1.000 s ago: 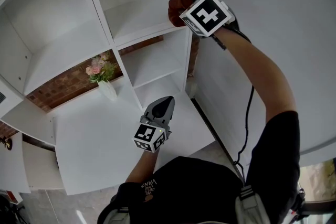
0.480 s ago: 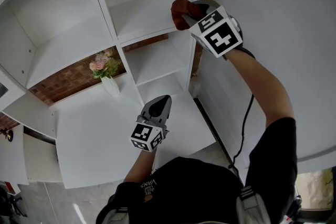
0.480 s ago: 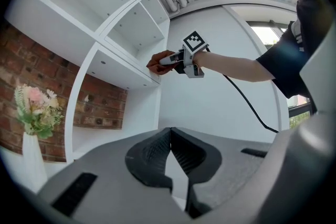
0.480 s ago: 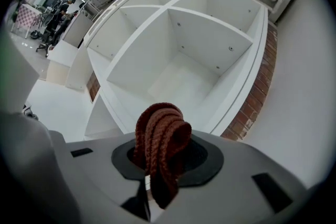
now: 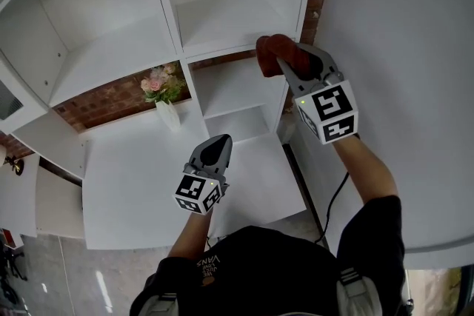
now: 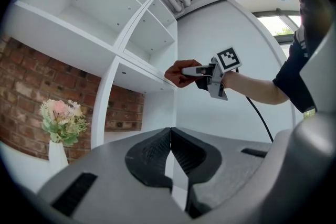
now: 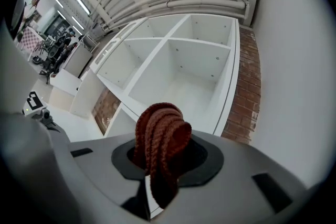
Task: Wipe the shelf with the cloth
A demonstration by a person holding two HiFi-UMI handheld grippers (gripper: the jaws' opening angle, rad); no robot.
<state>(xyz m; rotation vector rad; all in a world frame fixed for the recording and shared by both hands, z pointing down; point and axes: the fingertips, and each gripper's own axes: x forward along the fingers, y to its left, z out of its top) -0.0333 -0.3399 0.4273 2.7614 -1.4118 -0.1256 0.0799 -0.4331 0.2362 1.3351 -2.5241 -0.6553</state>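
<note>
We note right hand-held gripper (image 5: pixel 284 61) clamped on cloth (image 5: pixel 271 48) at shelf (image 5: pixel 222 24) front edge; left hand-held gripper (image 5: pixel 219 142) jaws together, empty. Risk: bunched cloth skips shelf corners.

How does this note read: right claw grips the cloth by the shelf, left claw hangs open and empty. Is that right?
Not quite. The left claw is shut, not open: the left gripper view shows its jaws pressed together, nothing between them. The rest stands: the right claw grips the cloth by the shelf.
</note>
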